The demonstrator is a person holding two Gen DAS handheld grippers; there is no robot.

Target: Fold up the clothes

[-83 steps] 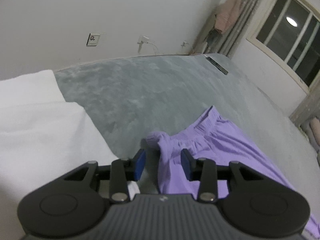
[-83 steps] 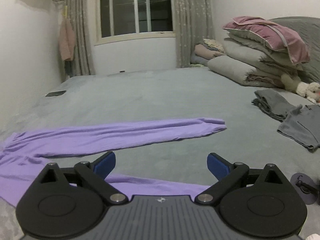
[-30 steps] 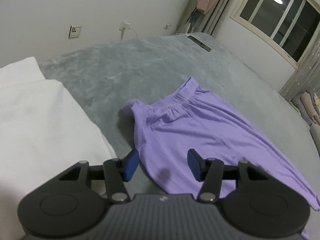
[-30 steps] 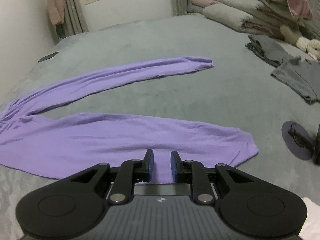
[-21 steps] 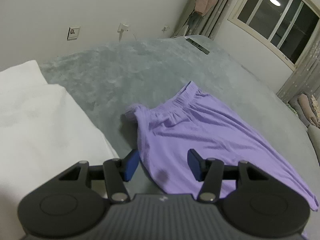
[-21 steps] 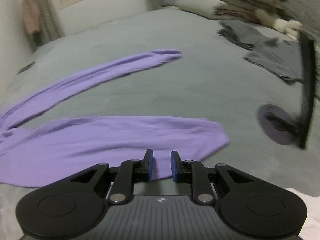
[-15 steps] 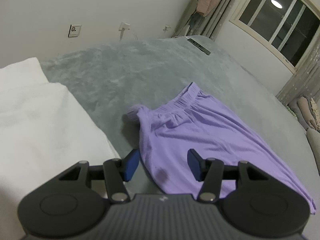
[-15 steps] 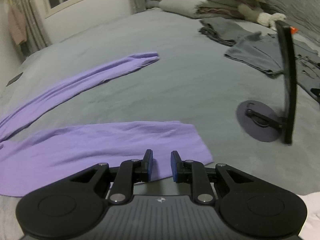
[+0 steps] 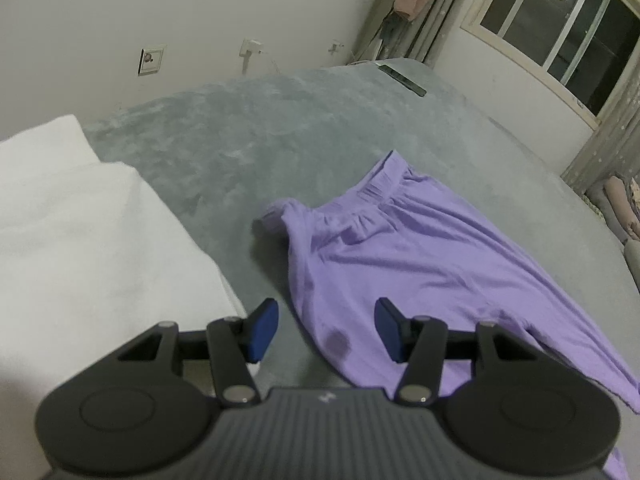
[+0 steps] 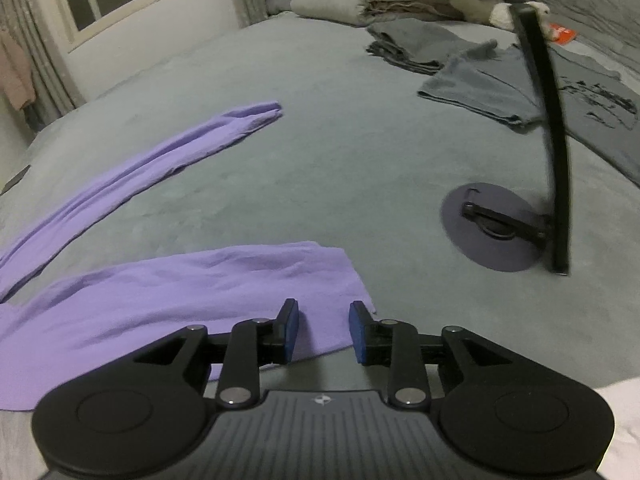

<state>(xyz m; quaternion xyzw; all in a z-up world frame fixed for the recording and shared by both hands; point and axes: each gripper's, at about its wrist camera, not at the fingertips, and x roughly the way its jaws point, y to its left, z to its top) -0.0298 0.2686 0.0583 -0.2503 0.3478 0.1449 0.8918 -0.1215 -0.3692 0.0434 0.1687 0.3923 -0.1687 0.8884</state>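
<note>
Purple trousers (image 9: 408,256) lie limp on the grey bed (image 9: 248,128), so I judge them light and floppy, best pinched at the near cuff, where my right claw (image 10: 323,330) is opening, empty, my left claw (image 9: 326,330) half-spread, empty.

Purple trousers (image 9: 420,256): near leg hem is running behind the left gripper (image 9: 326,330) body and off the frame's bottom-right. In the right wrist view their waist end is getting cut off at the left edge. Print on the grey shirt (image 10: 592,100) is reading too small and smeared. Black stand (image 10: 548,120) is blurring.
</note>
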